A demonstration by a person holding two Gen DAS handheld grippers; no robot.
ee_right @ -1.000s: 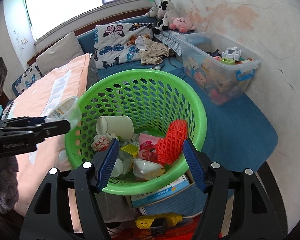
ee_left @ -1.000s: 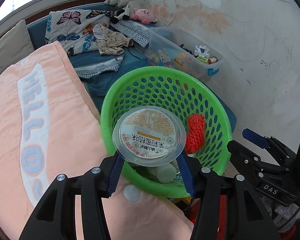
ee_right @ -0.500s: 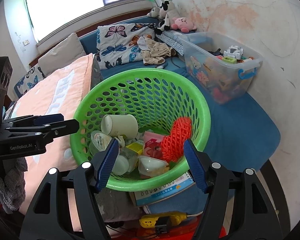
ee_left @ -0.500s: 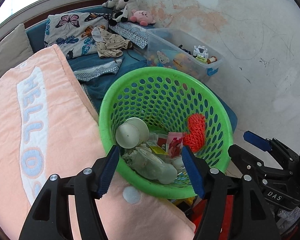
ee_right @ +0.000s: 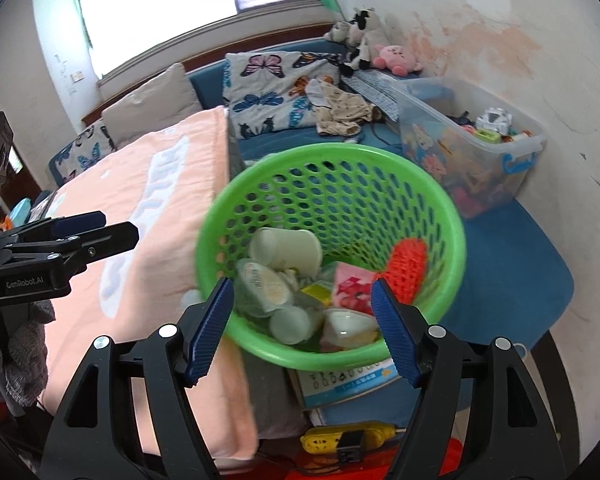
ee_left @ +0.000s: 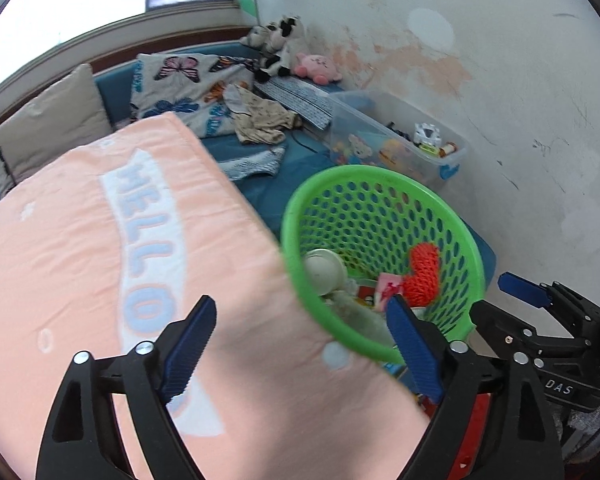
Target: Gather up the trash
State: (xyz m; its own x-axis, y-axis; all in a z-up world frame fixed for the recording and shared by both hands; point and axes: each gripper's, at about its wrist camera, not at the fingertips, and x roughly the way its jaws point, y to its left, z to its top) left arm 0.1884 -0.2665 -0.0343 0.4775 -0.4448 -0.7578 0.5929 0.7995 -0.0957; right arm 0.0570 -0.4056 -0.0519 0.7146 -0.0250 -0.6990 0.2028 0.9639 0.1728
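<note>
The green basket (ee_right: 332, 248) stands beside the peach blanket (ee_left: 100, 248) and holds the trash: a white cup (ee_right: 286, 248), a clear lidded tub (ee_right: 264, 288) lying just below that cup, a pink wrapper (ee_right: 352, 288) and an orange net (ee_right: 408, 268). The left tongs (ee_left: 300, 352) are empty and opening, over the blanket edge beside the basket. The right tongs (ee_right: 302, 330) are also empty and opening, at the basket's near rim.

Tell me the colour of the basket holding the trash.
Bright green, with a perforated wall: the basket shows best in the right wrist view.
</note>
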